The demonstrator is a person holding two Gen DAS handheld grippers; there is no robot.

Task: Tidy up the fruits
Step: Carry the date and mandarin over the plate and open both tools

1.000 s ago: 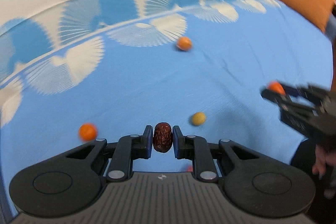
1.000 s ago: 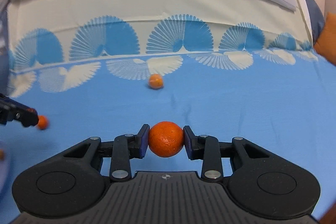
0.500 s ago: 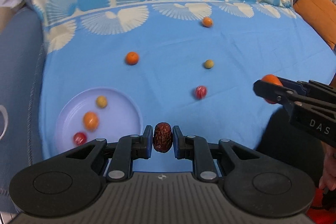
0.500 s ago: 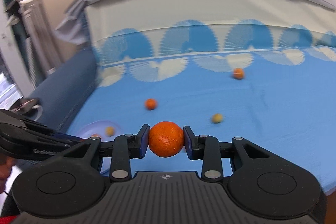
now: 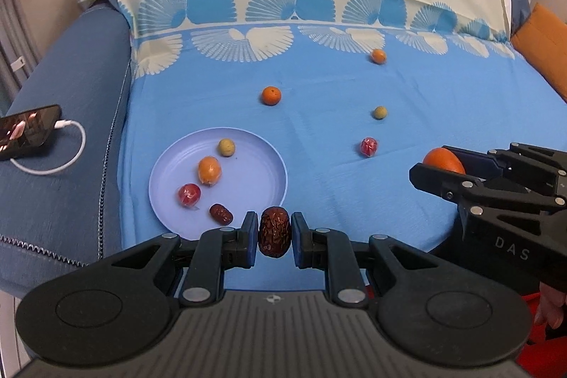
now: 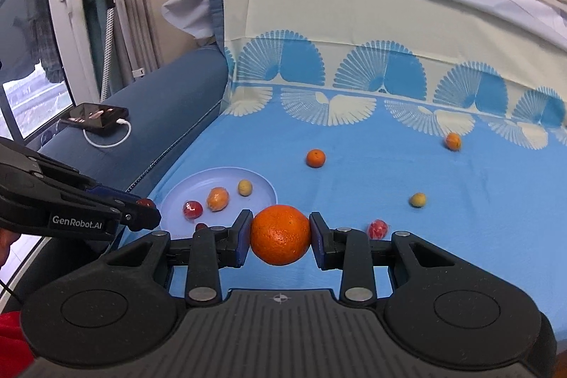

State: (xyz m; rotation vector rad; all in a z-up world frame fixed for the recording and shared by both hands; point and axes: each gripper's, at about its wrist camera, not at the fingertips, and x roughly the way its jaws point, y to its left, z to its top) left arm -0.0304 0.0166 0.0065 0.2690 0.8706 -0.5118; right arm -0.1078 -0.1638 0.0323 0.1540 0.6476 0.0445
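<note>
Here, two hand-held grippers are each carrying a fruit above a sofa covered in a blue cloth point(image 5: 354, 201). The left gripper point(image 5: 274, 232) is pinching a wrinkled dark red date point(image 5: 274, 231) between its pads, gripping it across its narrow sides so the long axis is standing upright. The right gripper point(image 6: 280, 236) is clamping a round orange point(image 6: 280, 234) at its widest part, which is probably keeping it from rolling out.

Both are pointing down toward a pale lilac plate point(image 5: 255, 144) that is lying near the sofa's blue armrest point(image 5: 71, 87). The plate is already holding a red fruit point(image 5: 189, 194), an orange-coloured fruit point(image 5: 209, 169), a small yellowish fruit point(image 5: 226, 147) and a second date point(image 5: 220, 213) at its near rim, so it appears to be the collecting place.

Four fruits are lying loose on the cloth, well apart: two small oranges point(image 5: 271, 95) point(image 5: 379, 56), a yellowish one point(image 5: 379, 112) and a red one point(image 5: 369, 146).

A phone point(image 5: 28, 131) is charging on the armrest.
</note>
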